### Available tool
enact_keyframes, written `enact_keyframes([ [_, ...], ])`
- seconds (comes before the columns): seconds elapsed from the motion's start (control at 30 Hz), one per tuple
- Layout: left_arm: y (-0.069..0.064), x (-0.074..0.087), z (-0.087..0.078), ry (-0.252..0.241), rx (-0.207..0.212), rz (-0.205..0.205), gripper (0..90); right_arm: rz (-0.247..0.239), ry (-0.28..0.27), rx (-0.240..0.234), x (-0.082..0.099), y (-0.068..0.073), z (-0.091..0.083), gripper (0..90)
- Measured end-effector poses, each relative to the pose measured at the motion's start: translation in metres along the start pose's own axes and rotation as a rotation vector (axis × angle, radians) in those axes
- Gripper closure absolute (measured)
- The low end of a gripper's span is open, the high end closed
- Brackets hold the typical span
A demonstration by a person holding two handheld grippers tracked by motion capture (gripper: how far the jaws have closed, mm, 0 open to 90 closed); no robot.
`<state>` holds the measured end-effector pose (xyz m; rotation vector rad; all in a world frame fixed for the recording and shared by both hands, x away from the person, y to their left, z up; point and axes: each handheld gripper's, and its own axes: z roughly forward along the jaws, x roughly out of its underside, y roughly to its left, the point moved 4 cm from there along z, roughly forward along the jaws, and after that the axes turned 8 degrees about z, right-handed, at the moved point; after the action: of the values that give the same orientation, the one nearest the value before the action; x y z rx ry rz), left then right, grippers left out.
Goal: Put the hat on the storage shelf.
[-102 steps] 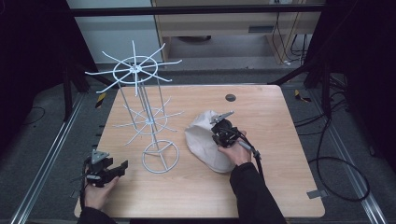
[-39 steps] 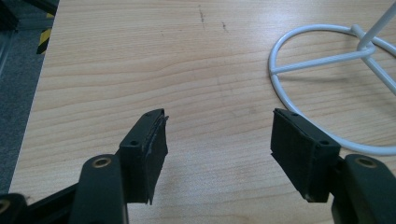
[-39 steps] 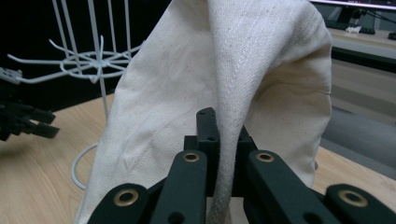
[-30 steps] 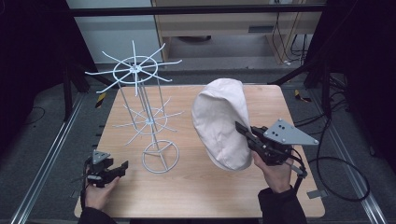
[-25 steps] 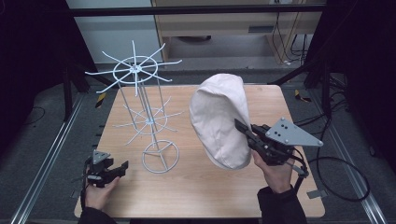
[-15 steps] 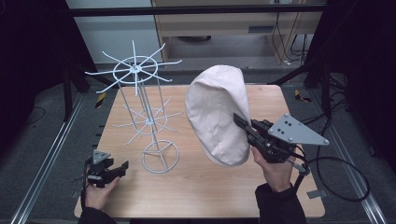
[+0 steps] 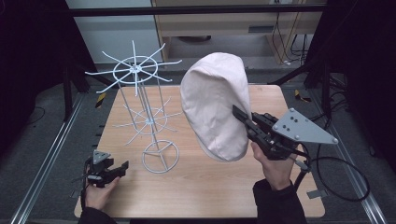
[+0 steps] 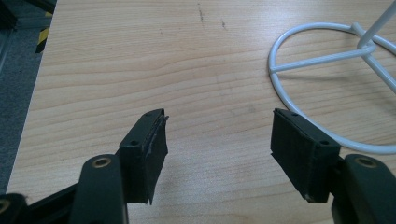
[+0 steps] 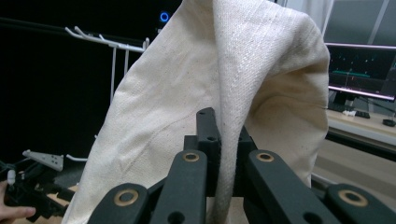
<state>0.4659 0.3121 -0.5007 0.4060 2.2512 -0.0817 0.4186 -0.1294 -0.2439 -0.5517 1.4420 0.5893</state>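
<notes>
From the high view, a wooden worktop carries a white wire rack, with dark floor around; the right claw holds a cream cloth bag aloft. The left gripper view shows the left claw spread wide over bare wood. The right gripper view shows jaws pinching a fabric fold and monitors behind.

High view overlooks the whole table from above; both gripper views sit close behind their jaws, the left sharing the wire rack base at upper right.
</notes>
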Motion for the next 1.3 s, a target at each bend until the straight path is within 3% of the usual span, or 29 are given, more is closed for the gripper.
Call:
enact_keyframes([
  [0.37, 0.000, 0.000, 0.000, 0.000, 0.001, 0.003, 35.8, -0.010, -0.055, -0.016, -0.021, 0.009, 0.007, 88.4],
  [0.87, 0.000, 0.000, 0.000, -0.002, 0.000, 0.005, 35.8, -0.003, -0.086, -0.069, -0.034, 0.027, 0.035, 88.4],
  [1.3, 0.000, 0.000, 0.000, -0.002, 0.000, 0.007, 35.8, -0.014, -0.029, -0.110, -0.020, 0.040, 0.058, 88.3],
])
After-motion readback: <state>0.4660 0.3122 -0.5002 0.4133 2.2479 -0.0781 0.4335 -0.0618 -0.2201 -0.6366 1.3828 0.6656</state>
